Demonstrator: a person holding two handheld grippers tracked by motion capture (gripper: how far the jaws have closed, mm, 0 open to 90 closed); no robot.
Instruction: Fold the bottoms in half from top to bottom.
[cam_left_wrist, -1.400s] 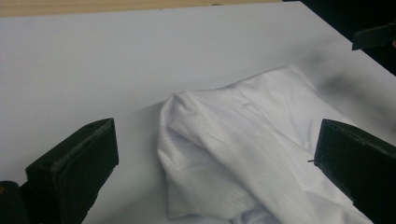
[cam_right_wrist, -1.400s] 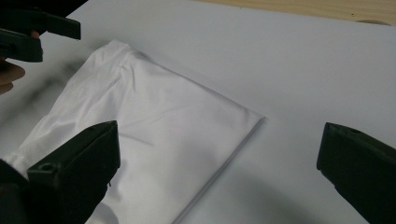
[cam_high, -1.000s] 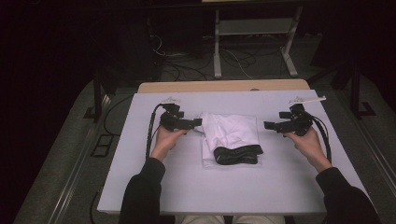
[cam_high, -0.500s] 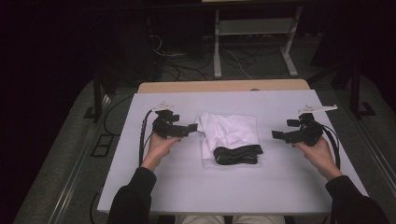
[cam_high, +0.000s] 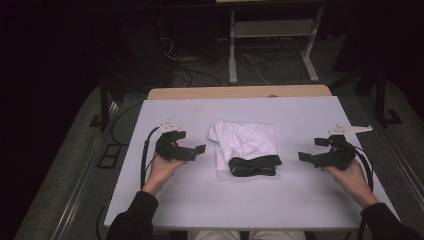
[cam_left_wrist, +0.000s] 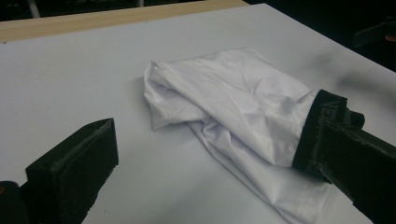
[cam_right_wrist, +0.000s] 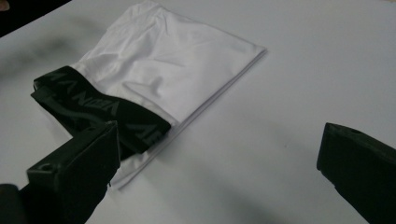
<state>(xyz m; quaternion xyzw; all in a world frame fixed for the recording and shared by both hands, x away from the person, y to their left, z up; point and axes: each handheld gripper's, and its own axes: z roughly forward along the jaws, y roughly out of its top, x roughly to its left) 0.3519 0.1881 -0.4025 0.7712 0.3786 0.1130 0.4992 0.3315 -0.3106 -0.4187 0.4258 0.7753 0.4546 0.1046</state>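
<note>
A folded white garment (cam_high: 246, 142) with a black waistband (cam_high: 254, 166) lies in the middle of the white table (cam_high: 240, 200). The garment (cam_left_wrist: 233, 107) and its waistband (cam_left_wrist: 322, 126) lie ahead of the left gripper's jaws in the left gripper view. In the right gripper view the garment (cam_right_wrist: 173, 65) and the lettered waistband (cam_right_wrist: 93, 109) lie ahead of the right gripper's jaws. My left gripper (cam_high: 196, 151) rests left of the garment, open and empty. My right gripper (cam_high: 311, 150) sits to the garment's right, open and empty. Both are clear of the cloth.
A wooden strip (cam_high: 240, 92) runs along the table's far edge. Beyond it stand a metal frame (cam_high: 272, 45) and cables (cam_high: 190, 65) on the dark floor. A cable (cam_high: 146, 155) trails from the left gripper.
Both hands have drawn back from the garment, outward and toward the table's near edge. The garment lies as it did.
</note>
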